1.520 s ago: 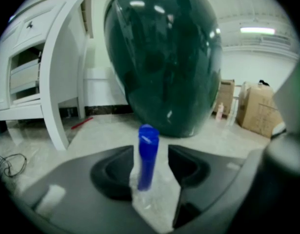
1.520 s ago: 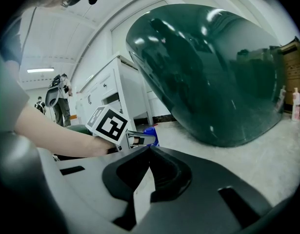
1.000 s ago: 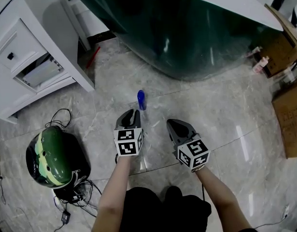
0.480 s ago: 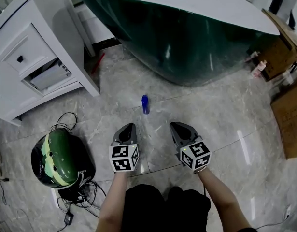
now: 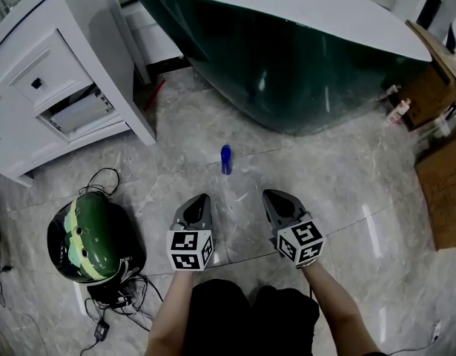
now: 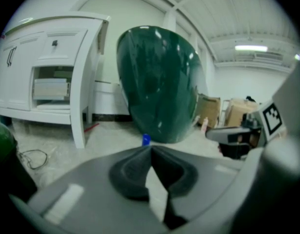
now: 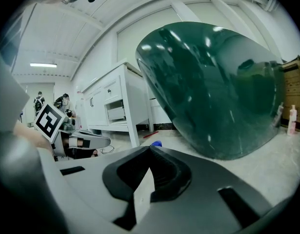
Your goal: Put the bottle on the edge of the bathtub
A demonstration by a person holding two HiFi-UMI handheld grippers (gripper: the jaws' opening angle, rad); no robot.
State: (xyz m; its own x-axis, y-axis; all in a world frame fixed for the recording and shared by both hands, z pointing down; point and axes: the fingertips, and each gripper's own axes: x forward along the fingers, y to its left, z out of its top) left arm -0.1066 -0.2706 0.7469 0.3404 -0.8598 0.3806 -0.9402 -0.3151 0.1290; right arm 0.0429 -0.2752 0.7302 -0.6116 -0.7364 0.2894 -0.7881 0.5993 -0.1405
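Below, on the grey marble floor (image 5: 346,169), the small blue bottle (image 5: 225,159) sits on its own, near the foot of the dark green bathtub (image 5: 287,65) and not touching it. The tub's white edge runs along the far side, with nothing on the part in view. Left gripper (image 5: 200,199) hovers on the near side of the bottle, apart from it. Its jaws are pressed together with nothing between them, and the bottle shows just past their tips in the left gripper view. Right gripper (image 5: 276,196) sits level beside it, a little to the right — jaws likewise closed tip to tip and empty. White cabinet (image 5: 57,87) stands far left, a green helmet (image 5: 90,236) lies near left among cables, and a cardboard box (image 5: 443,191) sits at the right edge.
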